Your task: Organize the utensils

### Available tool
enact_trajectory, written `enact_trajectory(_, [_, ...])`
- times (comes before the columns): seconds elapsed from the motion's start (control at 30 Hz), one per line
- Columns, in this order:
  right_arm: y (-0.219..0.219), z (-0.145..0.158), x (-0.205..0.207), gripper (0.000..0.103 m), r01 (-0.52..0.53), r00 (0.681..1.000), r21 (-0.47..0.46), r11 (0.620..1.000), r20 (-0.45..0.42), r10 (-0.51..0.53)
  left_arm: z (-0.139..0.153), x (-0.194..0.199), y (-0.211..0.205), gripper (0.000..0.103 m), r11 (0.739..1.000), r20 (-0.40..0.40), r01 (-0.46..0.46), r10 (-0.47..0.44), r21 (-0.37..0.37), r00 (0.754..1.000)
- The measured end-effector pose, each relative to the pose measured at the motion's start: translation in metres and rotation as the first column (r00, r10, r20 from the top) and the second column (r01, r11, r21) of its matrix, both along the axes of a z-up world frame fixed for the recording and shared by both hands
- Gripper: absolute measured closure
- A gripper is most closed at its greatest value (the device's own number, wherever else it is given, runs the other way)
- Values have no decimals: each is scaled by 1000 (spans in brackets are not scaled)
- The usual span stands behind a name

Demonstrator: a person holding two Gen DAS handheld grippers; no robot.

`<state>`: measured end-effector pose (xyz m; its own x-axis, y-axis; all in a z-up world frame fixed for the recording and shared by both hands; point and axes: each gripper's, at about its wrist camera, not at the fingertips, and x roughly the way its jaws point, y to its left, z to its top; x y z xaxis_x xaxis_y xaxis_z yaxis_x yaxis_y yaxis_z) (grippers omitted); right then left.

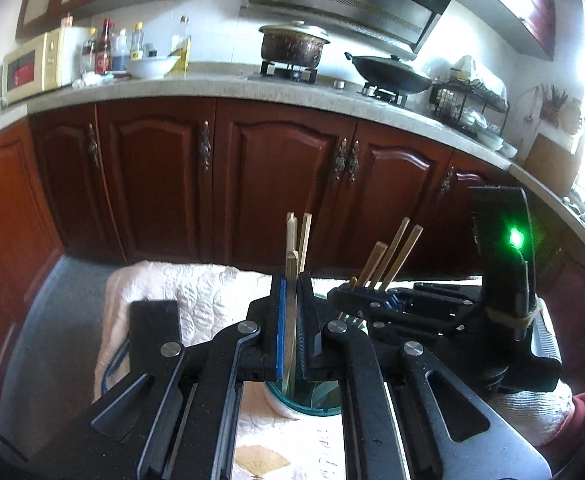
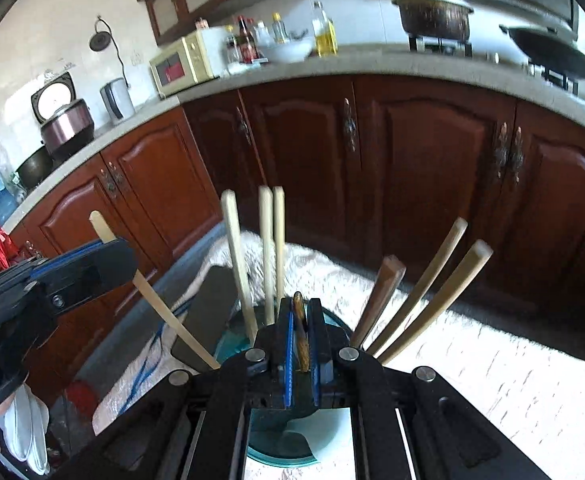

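Note:
A teal glass cup (image 1: 312, 404) (image 2: 276, 448) stands on a white quilted cloth, with several wooden chopsticks (image 2: 268, 256) (image 1: 392, 256) upright or leaning in it. My left gripper (image 1: 291, 284) hangs just above the cup, shut on a pale flat wooden stick (image 1: 292, 268). In the right wrist view the left gripper (image 2: 112, 256) is at the left, and its stick (image 2: 172, 320) slants down toward the cup. My right gripper (image 2: 300, 312) is also over the cup, shut on a dark brown chopstick (image 2: 301, 340). The left wrist view shows the right gripper (image 1: 356, 296) close by on the right.
The quilted cloth (image 1: 196, 296) (image 2: 492, 360) covers the table. A flat black slab (image 1: 154, 320) (image 2: 208, 312) lies left of the cup, with a blue cord (image 2: 148, 364) near it. Dark red cabinets (image 1: 284, 184) and a worktop with pots run behind.

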<state>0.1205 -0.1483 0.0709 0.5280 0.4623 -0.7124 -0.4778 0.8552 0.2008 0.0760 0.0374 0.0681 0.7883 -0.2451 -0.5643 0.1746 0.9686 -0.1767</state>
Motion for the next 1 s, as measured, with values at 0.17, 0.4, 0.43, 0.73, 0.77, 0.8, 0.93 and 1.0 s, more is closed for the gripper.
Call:
enact_trajectory(0.17, [-2, -23, 9, 97, 6, 997, 12, 1000, -71, -5, -9, 2, 0, 99, 1000, -19, -20, 19, -11, 1000])
enact_trajectory(0.4, [-21, -15, -4, 83, 11, 997, 71, 997, -71, -6, -8, 1, 2, 97, 999, -30, -50, 49, -21, 998])
enact_trajectory(0.43, [-24, -12, -7, 80, 12, 998, 72, 997, -63, -7, -7, 0, 2, 92, 998, -27, -54, 54, -20, 998])
enact_trajectory(0.73, [-56, 1, -46, 80, 68, 997, 107, 992, -32, -65, 4, -26, 6, 58, 996, 9, -91, 91, -17, 996])
enact_trajectory(0.77, [-57, 1, -53, 79, 75, 997, 97, 992, -24, -73, 4, -29, 5, 58, 995, 7, -99, 99, -13, 995])
enact_trajectory(0.8, [-58, 0, -58, 79, 80, 997, 91, 993, -20, -79, 4, -32, 5, 58, 994, 6, -105, 105, -10, 994])
enact_trajectory(0.93, [-62, -6, -80, 78, 102, 995, 65, 993, -3, -102, -3, -47, -2, 58, 994, 5, -111, 111, 14, 994])
enact_trajectory(1.0, [-64, -9, -87, 78, 115, 993, 60, 992, 0, -115, -10, -53, -8, 58, 993, -5, -112, 112, 38, 994])
